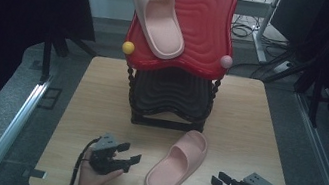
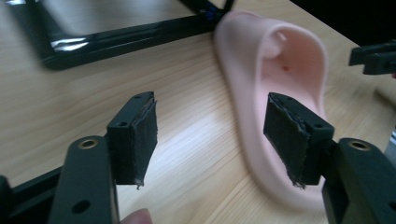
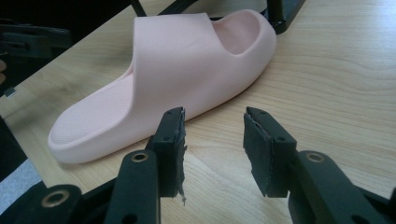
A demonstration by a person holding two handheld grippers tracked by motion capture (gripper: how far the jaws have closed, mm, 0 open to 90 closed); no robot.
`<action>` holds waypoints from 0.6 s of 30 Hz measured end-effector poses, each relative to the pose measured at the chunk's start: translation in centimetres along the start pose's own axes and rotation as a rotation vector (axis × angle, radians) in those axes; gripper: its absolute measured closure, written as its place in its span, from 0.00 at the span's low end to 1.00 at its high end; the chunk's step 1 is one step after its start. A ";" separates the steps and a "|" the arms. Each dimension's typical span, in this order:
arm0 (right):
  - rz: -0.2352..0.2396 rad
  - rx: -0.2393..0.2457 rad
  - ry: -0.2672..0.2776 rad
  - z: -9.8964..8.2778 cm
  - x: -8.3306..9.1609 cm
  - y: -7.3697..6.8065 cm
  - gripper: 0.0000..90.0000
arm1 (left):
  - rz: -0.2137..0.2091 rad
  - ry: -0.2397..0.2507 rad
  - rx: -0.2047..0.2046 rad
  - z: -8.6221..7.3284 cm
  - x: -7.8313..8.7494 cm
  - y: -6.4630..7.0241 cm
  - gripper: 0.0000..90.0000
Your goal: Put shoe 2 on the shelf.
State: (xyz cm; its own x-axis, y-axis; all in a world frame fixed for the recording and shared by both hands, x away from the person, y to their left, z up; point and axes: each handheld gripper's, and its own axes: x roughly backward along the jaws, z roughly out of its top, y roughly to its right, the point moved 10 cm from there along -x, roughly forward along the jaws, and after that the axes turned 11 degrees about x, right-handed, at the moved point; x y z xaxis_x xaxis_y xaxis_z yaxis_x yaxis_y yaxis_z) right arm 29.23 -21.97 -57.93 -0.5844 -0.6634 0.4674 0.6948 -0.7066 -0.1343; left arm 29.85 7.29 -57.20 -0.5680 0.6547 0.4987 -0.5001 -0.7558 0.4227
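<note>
Slipper (image 1: 176,164) on the table (image 1: 249,122), unheld.
Your left gripper (image 1: 127,158) and right gripper (image 1: 219,182) jaws gape empty; pinch its thick side rim squarely.

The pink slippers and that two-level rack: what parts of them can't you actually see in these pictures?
- Slipper on the table: its underside is against the wood in the high view; in the left gripper view the right jaw covers part of its edge.
- Slipper on the red tray: its underside is hidden by the red tray.
- Black lower shelf: dark and shadowed under the tray, so its contents are unclear.
- Rack base: cut off by the frame's top edge.
</note>
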 end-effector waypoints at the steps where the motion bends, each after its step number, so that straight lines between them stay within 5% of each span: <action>1: -0.003 -0.005 0.002 0.0 0.0 0.1 0.65 | -0.006 -0.011 -0.010 0.2 -0.7 0.5 0.41; 10: -0.016 -0.025 0.019 0.1 0.4 0.7 0.65 | -0.031 -0.069 -0.031 1.3 -7.1 3.3 0.53; 18: -0.019 -0.029 0.026 0.2 0.7 0.9 0.65 | -0.013 -0.075 -0.021 1.9 -10.0 4.3 0.66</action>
State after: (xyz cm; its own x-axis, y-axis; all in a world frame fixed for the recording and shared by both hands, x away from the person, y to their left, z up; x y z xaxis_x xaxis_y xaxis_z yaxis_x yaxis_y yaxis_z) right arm 29.53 -22.99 -57.54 -0.6084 -0.6556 0.4473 0.6710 -0.7258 -0.1512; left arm 34.64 -2.54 -58.89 -0.5111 0.6615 0.5488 -0.5215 -0.7462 0.4138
